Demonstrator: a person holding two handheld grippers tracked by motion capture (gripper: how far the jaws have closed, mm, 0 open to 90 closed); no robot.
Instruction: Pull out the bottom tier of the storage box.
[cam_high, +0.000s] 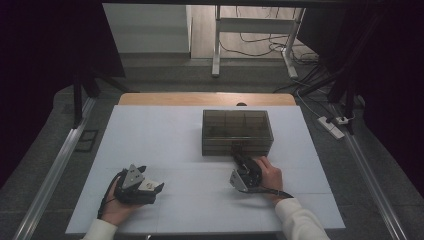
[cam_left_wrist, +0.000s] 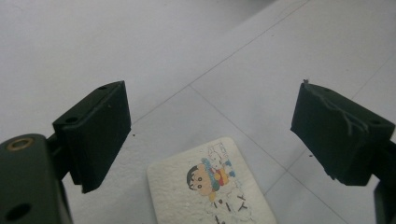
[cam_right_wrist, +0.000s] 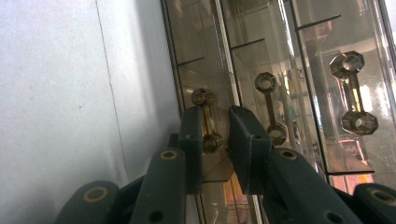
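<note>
Smoky clear drawer box (cam_high: 237, 132) on the white tabletop (cam_high: 165, 135)

We see it upright past the middle, its drawers shut; the lowest drawer's faceted handle (cam_right_wrist: 205, 123) sits between the jaws, with two like handles on the drawers above.

Black claws (cam_high: 159, 188), white sleeves (cam_high: 300, 217)

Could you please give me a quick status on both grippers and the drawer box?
Right gripper closing around the lowest drawer handle of the drawer box. Left gripper open over a card. Nothing in the way.

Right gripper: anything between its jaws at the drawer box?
Yes. In the right gripper view, the right gripper has the lowest drawer handle of the clear drawer box between its jaws.
</note>
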